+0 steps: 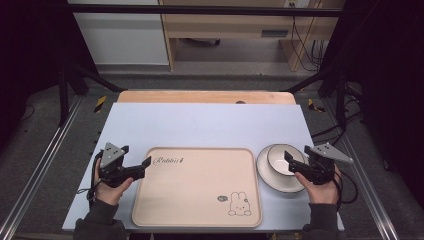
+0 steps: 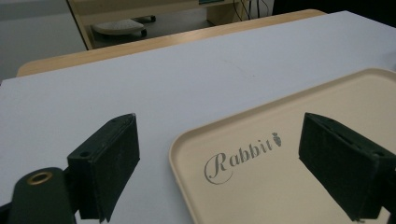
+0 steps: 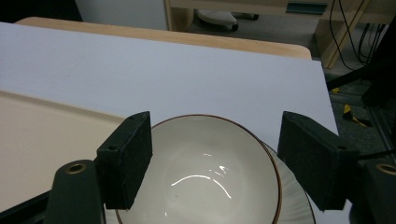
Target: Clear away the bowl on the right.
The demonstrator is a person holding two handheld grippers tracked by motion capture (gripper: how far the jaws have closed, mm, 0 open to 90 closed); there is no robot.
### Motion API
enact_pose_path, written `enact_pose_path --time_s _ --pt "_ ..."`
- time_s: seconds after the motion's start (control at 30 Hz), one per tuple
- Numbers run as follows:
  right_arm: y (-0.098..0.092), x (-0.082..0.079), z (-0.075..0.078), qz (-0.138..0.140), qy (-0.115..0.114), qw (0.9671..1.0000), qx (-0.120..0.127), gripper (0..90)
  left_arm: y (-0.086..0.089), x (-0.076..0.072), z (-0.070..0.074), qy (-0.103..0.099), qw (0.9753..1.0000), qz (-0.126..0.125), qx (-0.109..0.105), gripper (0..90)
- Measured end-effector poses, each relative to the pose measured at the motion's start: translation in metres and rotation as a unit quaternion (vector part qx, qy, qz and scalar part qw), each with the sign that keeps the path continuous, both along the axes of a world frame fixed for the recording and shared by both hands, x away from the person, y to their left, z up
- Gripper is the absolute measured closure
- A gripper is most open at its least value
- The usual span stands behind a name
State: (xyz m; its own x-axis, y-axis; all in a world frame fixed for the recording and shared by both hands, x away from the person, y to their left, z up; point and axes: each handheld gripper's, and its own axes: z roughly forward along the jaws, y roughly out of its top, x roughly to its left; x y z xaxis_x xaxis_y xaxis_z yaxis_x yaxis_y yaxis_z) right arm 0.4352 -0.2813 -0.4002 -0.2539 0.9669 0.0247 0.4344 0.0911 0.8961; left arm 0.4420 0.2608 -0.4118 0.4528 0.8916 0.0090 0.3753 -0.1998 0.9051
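Observation:
A beige tray (image 1: 197,192) with "Rabbit" lettering and a bunny drawing lies at the front middle of the table. A white bowl (image 1: 281,159) with a dark rim sits on a white plate (image 1: 267,177) just right of the tray. My left gripper (image 1: 142,167) is open at the tray's left edge, its jaws straddling the tray's (image 2: 261,177) near corner. My right gripper (image 1: 292,162) is open over the bowl (image 3: 201,172), jaws either side of it, with the plate (image 3: 292,205) showing beneath. Nothing is held in either gripper.
A pale blue mat (image 1: 200,125) covers the wooden table (image 1: 205,96). Metal frame rails (image 1: 42,160) run along both sides. A wooden desk with cables (image 1: 300,45) stands beyond the table's far edge.

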Motion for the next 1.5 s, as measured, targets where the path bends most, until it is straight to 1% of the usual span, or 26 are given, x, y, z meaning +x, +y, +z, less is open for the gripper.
enact_pose_path --time_s 0.13,0.2,0.33,0.7,0.97,1.1,1.17,1.23,1.3,1.37,1.5 --pt "-0.003 0.002 -0.002 -0.007 0.006 0.9999 -0.007 26.8 0.0 0.0 0.0 0.0 1.0 0.0 0.0 12.0" --pt "-0.005 0.003 -0.003 -0.012 0.017 0.9998 -0.004 27.7 0.0 0.0 0.0 0.0 1.0 -0.001 0.001 12.1" --pt "-0.008 0.004 -0.004 -0.018 0.03 0.9994 -0.001 28.5 -0.001 0.0 0.0 0.0 1.0 -0.002 0.002 12.0" --pt "-0.016 0.01 -0.01 -0.037 0.044 0.9983 -0.004 30.7 -0.002 0.0 -0.001 0.002 1.0 -0.004 0.005 12.0" --pt "-0.019 0.016 -0.017 -0.048 0.068 0.9965 0.0 33.7 -0.002 0.0 -0.001 0.002 1.0 -0.005 0.005 12.0" --pt "-0.021 0.018 -0.019 -0.049 0.072 0.9962 -0.003 35.2 -0.002 0.0 -0.001 0.002 1.0 -0.005 0.005 12.0" --pt "-0.021 0.019 -0.02 -0.052 0.082 0.9953 -0.002 37.6 -0.002 0.0 -0.001 0.001 1.0 -0.004 0.004 12.0" --pt "-0.022 0.02 -0.021 -0.053 0.084 0.995 -0.003 38.8 -0.002 0.0 -0.001 0.001 1.0 -0.005 0.004 12.0" --pt "-0.024 0.022 -0.024 -0.058 0.099 0.9934 -0.004 41.9 -0.003 0.0 -0.001 0.002 1.0 -0.005 0.004 12.0" --pt "-0.024 0.023 -0.026 -0.058 0.101 0.9932 -0.005 42.6 -0.003 0.001 -0.001 0.002 1.0 -0.005 0.005 12.0" --pt "-0.025 0.026 -0.029 -0.061 0.113 0.9917 -0.006 44.7 -0.003 0.001 -0.002 0.004 1.0 -0.005 0.007 12.0"
